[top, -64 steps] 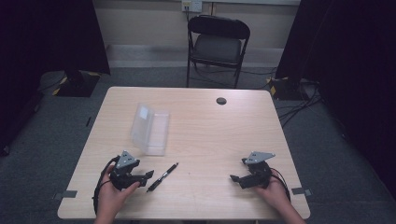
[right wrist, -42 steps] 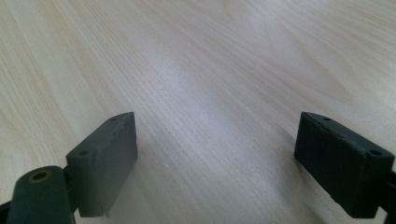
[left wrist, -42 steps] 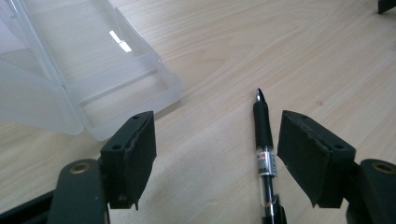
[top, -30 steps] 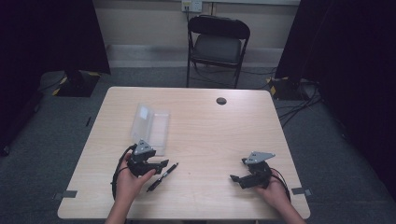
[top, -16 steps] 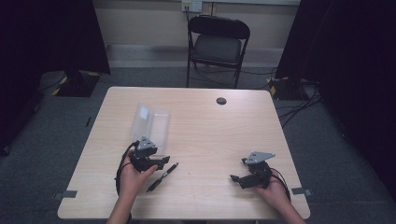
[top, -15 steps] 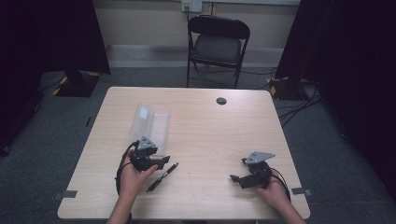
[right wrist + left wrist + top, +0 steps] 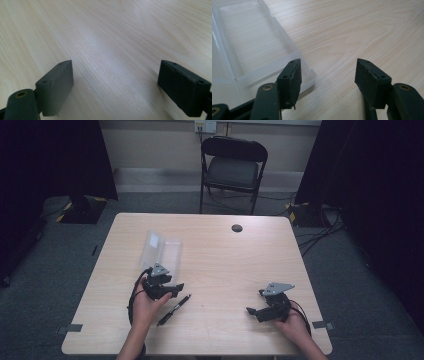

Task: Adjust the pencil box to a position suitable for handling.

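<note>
Now your left gripper (image 7: 325, 75), its jaws just narrowing on nothing, sits beside the clear case (image 7: 249, 50); your right gripper (image 7: 115, 85) gapes wide.

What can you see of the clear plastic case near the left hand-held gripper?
The clear plastic case is a see-through, shallow, rectangular box lying open and empty on the wooden table, its two halves side by side and joined along one long edge. The wood grain shows through its floor. It sits on the table's left half, just beyond the left hand-held gripper, whose one jaw stands in front of its near corner; whether they touch is unclear.
</note>
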Demonstrator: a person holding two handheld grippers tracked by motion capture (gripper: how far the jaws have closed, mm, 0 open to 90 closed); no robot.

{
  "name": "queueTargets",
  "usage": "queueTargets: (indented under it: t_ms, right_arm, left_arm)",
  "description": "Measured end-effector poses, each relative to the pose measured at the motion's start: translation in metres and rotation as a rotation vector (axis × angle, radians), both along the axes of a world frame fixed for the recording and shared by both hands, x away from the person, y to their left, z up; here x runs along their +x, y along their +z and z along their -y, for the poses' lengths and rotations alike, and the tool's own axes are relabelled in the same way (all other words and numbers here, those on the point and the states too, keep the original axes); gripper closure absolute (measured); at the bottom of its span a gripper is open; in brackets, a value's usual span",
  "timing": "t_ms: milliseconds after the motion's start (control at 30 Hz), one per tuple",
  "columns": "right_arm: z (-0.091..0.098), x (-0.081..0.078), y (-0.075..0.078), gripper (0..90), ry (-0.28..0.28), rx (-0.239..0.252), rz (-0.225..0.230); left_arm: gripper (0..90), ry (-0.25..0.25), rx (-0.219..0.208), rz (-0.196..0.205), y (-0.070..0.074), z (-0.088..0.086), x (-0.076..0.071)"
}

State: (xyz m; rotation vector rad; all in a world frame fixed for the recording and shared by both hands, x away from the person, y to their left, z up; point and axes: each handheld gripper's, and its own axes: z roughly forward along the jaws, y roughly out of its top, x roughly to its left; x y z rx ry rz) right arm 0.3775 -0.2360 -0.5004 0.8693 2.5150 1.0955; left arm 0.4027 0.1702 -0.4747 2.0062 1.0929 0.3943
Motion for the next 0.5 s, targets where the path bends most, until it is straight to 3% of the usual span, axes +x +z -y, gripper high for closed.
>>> queueTargets:
  t_ms: [33,133,167,200,267,500]
  right_arm:
    - [0.0,0.0,0.0,12.4,-0.001,0.0,0.0]
    - [0.0,0.0,0.0,12.4,0.0,0.0,0.0]
    - [0.0,0.0,0.0,12.4,0.0,0.0,0.0]
    - [0.0,0.0,0.0,12.4,0.0,0.0,0.0]
    - [0.0,0.0,0.0,12.4,0.0,0.0,0.0]
    - [0.0,0.0,0.0,12.4,0.0,0.0,0.0]
  left_arm:
    - [38.5,-0.01,0.024,0.0,0.0,0.0,0.001]
    - [42.2,-0.014,0.03,-0.01,-0.001,0.002,0.004]
    - [42.3,-0.002,0.012,-0.009,-0.002,0.004,0.005]
    - [42.6,-0.01,0.032,-0.011,-0.001,0.003,0.006]
    - [43.7,0.009,0.012,-0.016,-0.003,0.005,0.008]
    - [52.1,0.035,0.035,-0.044,-0.009,0.007,0.011]
